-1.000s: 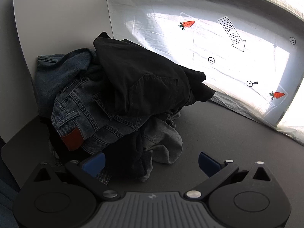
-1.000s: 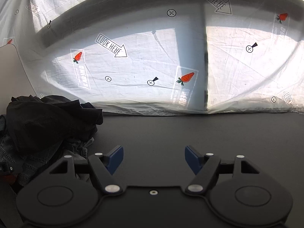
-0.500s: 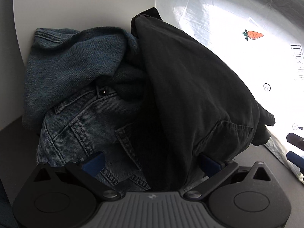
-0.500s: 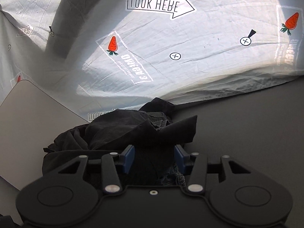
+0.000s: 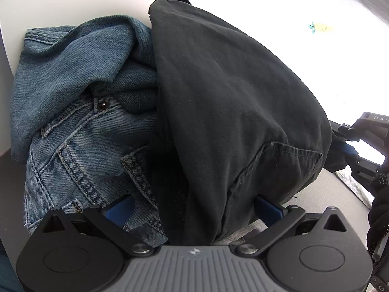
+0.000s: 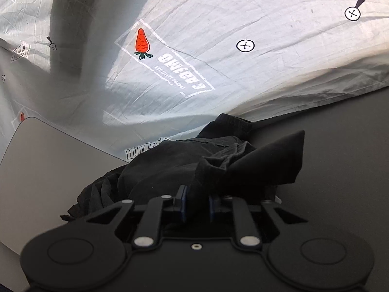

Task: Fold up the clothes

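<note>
Both your grippers have closed in on the heap since a second ago: your right gripper (image 6: 197, 205) is closing on the black garment (image 5: 233, 102) at its 12 o'clock to lift it off the jeans (image 5: 80, 131), while your left gripper (image 5: 193, 206) waits wide open, holding nothing.

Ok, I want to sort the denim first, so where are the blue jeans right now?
In the left wrist view the blue jeans fill the left half of the pile, against the white board and partly under the black garment.

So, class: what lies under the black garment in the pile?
Under the black garment, blue jeans show at its left and grey fabric at its lower edge; anything deeper is covered.
</note>
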The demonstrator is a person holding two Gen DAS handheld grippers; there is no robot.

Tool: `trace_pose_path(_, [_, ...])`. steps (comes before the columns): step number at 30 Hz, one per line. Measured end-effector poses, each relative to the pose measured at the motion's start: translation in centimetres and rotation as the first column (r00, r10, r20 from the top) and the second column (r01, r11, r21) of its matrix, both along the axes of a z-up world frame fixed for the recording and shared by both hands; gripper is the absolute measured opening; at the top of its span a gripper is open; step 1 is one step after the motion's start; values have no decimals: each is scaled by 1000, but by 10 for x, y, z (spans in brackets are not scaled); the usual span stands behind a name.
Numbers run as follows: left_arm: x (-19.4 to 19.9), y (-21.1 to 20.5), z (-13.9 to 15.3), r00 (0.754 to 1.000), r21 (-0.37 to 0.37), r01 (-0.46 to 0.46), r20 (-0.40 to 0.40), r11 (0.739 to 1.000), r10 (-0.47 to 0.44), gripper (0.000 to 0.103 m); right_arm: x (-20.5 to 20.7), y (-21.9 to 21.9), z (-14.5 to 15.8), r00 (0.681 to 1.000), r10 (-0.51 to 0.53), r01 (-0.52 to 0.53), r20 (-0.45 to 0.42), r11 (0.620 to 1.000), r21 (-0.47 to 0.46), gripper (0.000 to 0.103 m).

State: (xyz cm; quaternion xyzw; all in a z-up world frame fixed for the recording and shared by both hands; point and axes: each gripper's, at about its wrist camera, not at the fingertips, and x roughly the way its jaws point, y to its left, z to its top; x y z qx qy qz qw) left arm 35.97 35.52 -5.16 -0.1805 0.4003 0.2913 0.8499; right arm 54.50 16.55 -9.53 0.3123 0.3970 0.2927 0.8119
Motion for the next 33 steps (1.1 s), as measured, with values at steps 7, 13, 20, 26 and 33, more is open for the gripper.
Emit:
trace_pose_path(7, [-26,-49,34,998,63,41,39,997,-44,103,-66,-91,58,914,-180,258,364,949,-180,9])
trace_pose_path(13, [-60,-136,49,988,93,130,75,987,-137,103,-146,-304,109,669,-454,687,588,679,-258,6])
trace_pose_path(20, [-100,-266,40,964,-8,252,87,968,-251,103,-220,-550,125,476,-454,879,753,221,-422,6])
trace_pose_path(26, [-120,-358,29,944,-24,322,87,946,-319,103,-238,-694,103,463,-556,834,691,9,-551,8])
trace_pose_path(33, [-119,-411,-16,940,-94,342,37,935,-340,103,-250,-726,-3,664,-629,602,405,129,-788,40])
